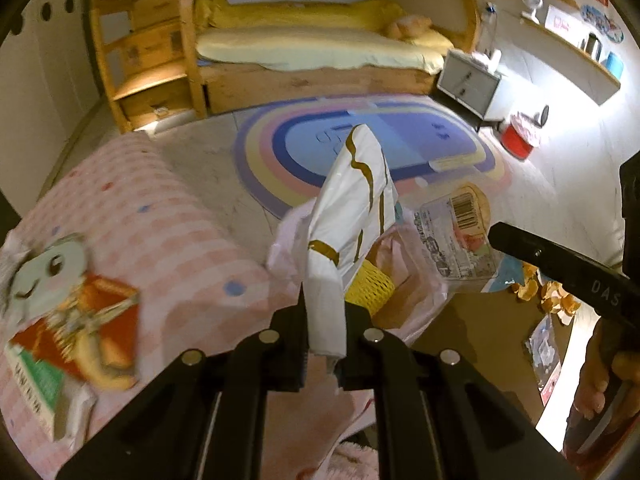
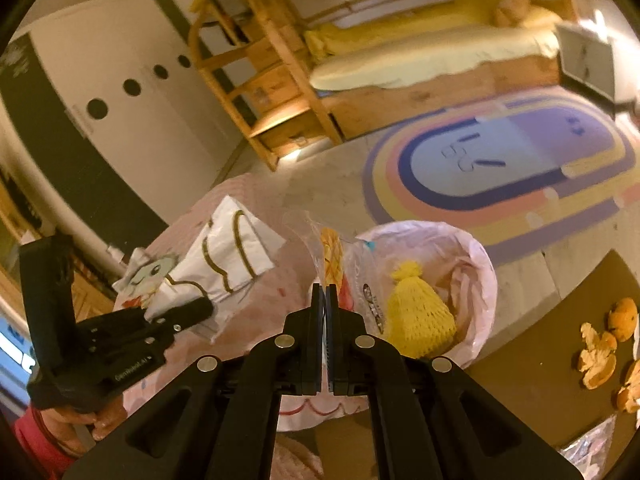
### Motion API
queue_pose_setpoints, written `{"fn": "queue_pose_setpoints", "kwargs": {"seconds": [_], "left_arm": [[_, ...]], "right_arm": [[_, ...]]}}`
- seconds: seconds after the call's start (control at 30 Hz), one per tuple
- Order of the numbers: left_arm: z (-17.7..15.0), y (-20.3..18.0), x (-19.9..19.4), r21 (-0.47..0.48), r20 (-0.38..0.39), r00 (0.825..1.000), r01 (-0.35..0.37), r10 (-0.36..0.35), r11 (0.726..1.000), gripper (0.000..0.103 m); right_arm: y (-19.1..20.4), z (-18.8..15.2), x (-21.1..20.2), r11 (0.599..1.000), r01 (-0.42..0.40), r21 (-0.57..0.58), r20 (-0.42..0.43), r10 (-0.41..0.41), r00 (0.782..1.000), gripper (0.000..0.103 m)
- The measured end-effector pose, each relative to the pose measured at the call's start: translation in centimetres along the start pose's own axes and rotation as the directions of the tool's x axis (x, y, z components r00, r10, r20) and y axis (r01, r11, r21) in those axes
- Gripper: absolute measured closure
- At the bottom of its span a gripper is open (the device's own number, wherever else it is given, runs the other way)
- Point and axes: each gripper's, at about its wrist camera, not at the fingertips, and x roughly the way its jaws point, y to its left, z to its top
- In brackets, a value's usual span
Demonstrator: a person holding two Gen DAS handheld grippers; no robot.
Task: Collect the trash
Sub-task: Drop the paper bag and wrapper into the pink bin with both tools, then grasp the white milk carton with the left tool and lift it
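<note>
My left gripper (image 1: 325, 314) is shut on a crumpled white wrapper with gold lines (image 1: 356, 200), which sticks up above the jaws. Below it sits a bin lined with a pink bag (image 1: 420, 304), with a yellow foam net (image 1: 368, 288) inside. In the right wrist view my right gripper (image 2: 325, 292) is shut on a clear plastic wrapper (image 2: 332, 248), held over the near rim of the pink bag (image 2: 476, 248); the yellow net (image 2: 416, 312) lies in it. The left gripper (image 2: 200, 308) holds the white wrapper (image 2: 228, 256) left of the bin.
A pink checked cloth (image 1: 160, 216) with printed snack packets (image 1: 72, 312) lies left of the bin. Orange peels (image 2: 600, 356) and another clear wrapper (image 1: 544, 360) lie on a brown table (image 2: 532, 332) at the right. Beyond are a striped rug (image 1: 380, 148), a wooden bed and a red bin (image 1: 518, 138).
</note>
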Motion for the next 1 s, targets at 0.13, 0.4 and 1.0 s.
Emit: {"fn": "queue_pose_setpoints", "kwargs": {"seconds": [0.13,0.4,1.0], "left_arm": [[1.3,-1.0,2.9,0.014,-0.043,0.999,0.014,-0.013,1.0,0.095],[3.2,-1.2,6.0,0.008,-0.084,0.996,0.026,-0.025,1.0,0.049],[-0.4,2.2,-3.8,-0.069,0.096,0.994,-0.045,0.052,0.997,0.029]], "right_arm": [[-1.5,0.4,1.3,1.0,0.012,0.024,-0.016,-0.012,1.0,0.102],[-4.5,1.5,5.2,0.996,0.023,0.087,-0.073,-0.017,0.997,0.097],[1.5,0.5,-1.1,0.997,0.065,-0.045,0.008,-0.065,0.998,0.064]]}}
